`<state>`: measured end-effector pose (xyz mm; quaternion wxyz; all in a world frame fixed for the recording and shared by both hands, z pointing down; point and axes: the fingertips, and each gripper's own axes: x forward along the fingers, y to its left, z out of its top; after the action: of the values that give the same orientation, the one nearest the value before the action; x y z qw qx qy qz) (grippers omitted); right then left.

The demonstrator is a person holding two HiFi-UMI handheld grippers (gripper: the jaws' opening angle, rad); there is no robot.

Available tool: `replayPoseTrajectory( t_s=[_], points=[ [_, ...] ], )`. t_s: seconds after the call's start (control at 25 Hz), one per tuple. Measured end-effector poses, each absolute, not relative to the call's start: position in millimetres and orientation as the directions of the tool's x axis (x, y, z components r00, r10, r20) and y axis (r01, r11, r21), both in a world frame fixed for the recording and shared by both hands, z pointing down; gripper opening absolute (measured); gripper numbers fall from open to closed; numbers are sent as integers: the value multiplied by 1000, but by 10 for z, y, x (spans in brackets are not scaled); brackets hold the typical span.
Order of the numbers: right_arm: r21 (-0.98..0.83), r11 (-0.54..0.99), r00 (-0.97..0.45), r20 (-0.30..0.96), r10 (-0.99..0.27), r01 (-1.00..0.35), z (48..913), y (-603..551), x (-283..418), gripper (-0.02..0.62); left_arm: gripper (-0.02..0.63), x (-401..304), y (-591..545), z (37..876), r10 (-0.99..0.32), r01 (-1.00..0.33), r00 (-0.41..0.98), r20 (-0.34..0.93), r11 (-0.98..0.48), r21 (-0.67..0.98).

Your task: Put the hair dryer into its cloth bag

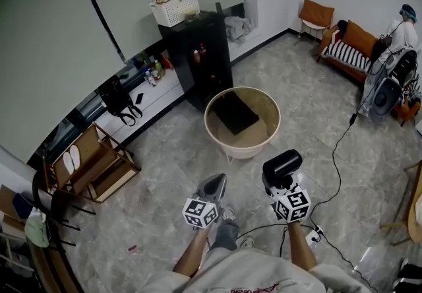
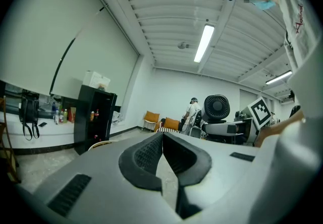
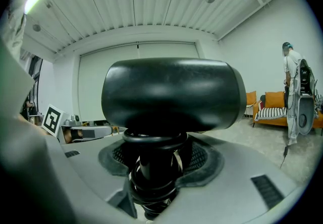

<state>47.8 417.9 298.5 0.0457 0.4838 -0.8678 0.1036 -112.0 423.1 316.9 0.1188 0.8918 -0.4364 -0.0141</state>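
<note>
Bare floor point(image 1: 165, 173) open on the near side of the round worktop point(image 1: 245, 150); raised rim all round it, black cabinet point(image 1: 198, 61) standing close behind it.

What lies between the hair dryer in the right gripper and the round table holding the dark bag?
Only bare grey floor, seen in the head view; nothing stands between the hair dryer and the round table.

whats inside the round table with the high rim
A dark, flat cloth bag lies on the bottom of the round table, toward its far side. Whatever is under the bag or inside it is covered and cannot be seen.
</note>
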Motion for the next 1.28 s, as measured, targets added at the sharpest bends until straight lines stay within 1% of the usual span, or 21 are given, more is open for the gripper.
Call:
replayPoseTrajectory(
  t_s=[0.28, 0.68, 1.04, 1.28],
  points=[
    [-132, 482, -499, 187, -846, -866, 3008, 3660, 425, 241, 31, -1144, 3657, 3250, -755, -747, 651, 75, -621, 238],
    [-110, 435, -448, 150, -882, -894, 2745, 2732, 192, 241, 31, -1421, 2587, 2982, -715, -703, 699, 24, -680, 207],
    [-101, 375, -387, 137, -912, -921, 2765, 2354, 100, 241, 31, -1583, 2175, 3091, -681, -668, 732, 24, -712, 216],
    [-109, 344, -358, 167, -919, -933, 2839, 2185, 116, 241, 31, -1609, 1962, 3124, -665, -654, 745, 39, -719, 233]
  ],
)
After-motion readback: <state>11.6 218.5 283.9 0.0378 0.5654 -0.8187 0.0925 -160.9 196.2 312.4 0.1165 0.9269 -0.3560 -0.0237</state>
